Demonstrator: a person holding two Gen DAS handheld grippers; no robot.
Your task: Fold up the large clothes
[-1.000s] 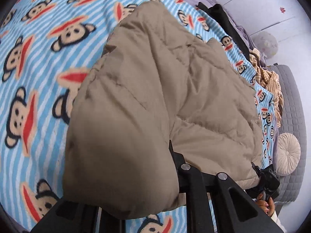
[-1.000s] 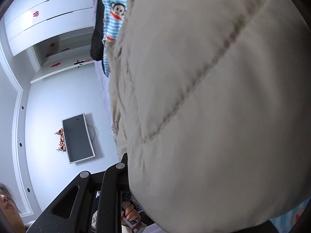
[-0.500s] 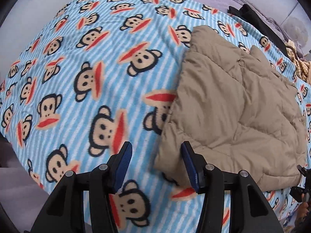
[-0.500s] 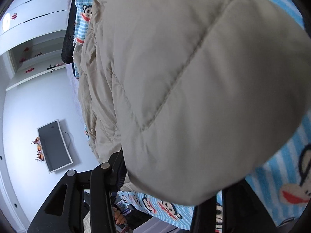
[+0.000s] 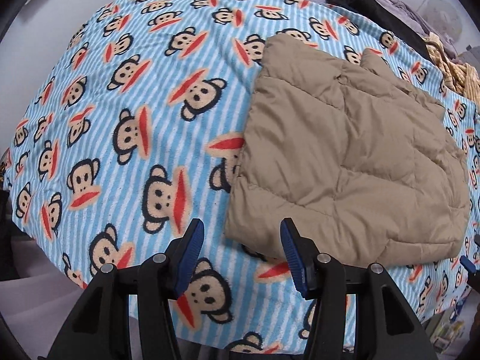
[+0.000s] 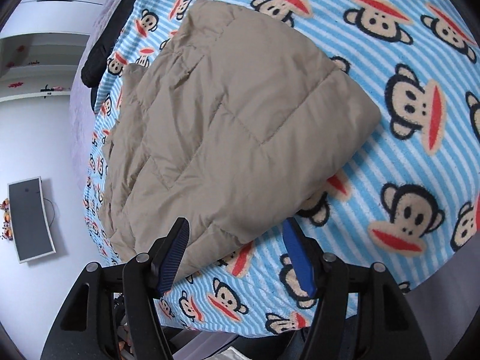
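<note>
Two views show your tools above the bed. Through your left wrist camera, the left gripper [image 5: 240, 252] hangs over the blanket [image 5: 126, 96], a blue-striped fleece printed with monkey faces. Its blue pads [image 5: 190, 258] stand apart with nothing between them; only fleece shows in the gap. The jacket [image 5: 354, 162], tan and quilted, lies folded on the blanket to the right of the gripper, its near left corner just beyond the right-hand pad and clear of it. A black garment [image 5: 369, 3] lies at the far edge of the blanket, and a yellow knit [image 5: 453, 69] sits at the right edge, past the jacket.

Through your right wrist camera, the right gripper [image 6: 237, 255] hovers over the near edge of the jacket [image 6: 228, 120]. Its jaws are opening; the folded hem sits in the gap between them from this angle, but neither pad presses it. The jacket lies as a thick rectangle on the blanket [image 6: 405, 156], its rounded folded edge to the right. The black garment [image 6: 105, 48] lies beyond it at upper left. A monitor [image 6: 30, 219] hangs on the pale wall at far left.
</note>
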